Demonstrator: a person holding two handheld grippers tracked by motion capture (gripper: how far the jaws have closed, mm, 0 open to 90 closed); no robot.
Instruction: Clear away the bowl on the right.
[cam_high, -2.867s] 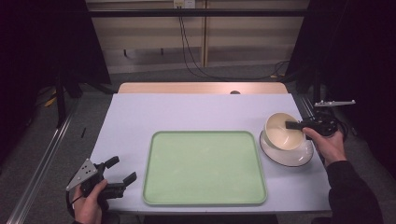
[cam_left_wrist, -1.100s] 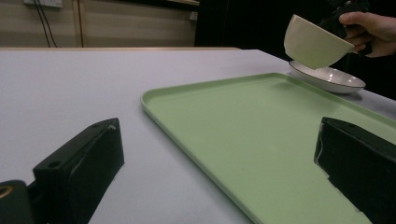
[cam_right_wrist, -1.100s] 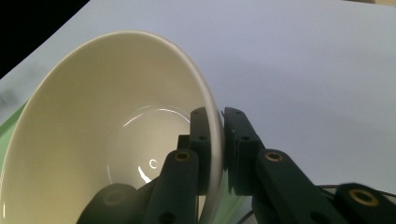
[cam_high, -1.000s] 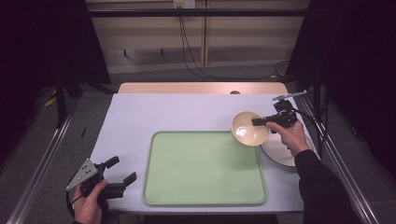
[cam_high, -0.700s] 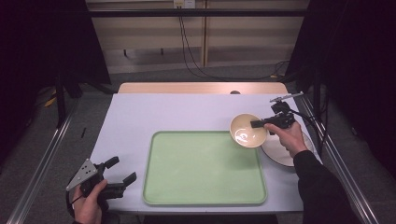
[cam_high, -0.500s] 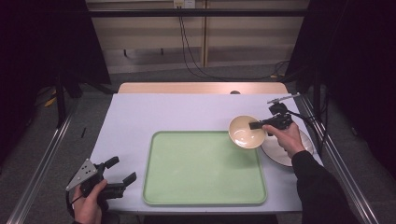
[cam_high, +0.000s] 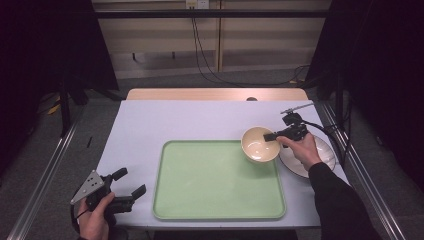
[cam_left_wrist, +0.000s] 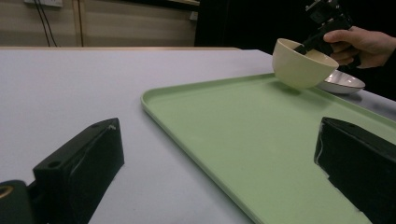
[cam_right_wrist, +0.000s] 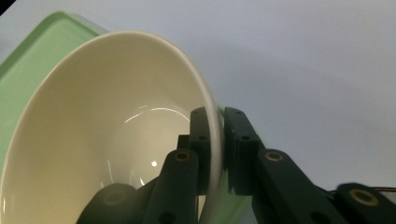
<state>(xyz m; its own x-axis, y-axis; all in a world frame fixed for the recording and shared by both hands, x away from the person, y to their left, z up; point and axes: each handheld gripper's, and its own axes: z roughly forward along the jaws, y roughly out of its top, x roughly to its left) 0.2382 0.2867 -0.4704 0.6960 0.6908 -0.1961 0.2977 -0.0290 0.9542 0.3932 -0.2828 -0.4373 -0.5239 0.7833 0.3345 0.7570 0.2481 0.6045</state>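
Counting what's sitting on the surface (cam_high: 165, 120) right now:

- Bowls: 1, a cream bowl (cam_high: 259, 144), currently hanging over the tray's far right corner.
- Plates: 1, a white plate (cam_high: 320, 160), lying just right of the tray.
- Trays: 1, a green tray (cam_high: 215, 185), lying flat in the middle.
- Tongs: 2 sets, left tongs (cam_high: 131, 183) and right tongs (cam_high: 270, 136), each sitting in one hand.
- Hands showing: 2, one per set of tongs.
- Surfaces: 1, carrying the tray and plate.

Crockery is totalling 2 pieces, plus 1 tray.
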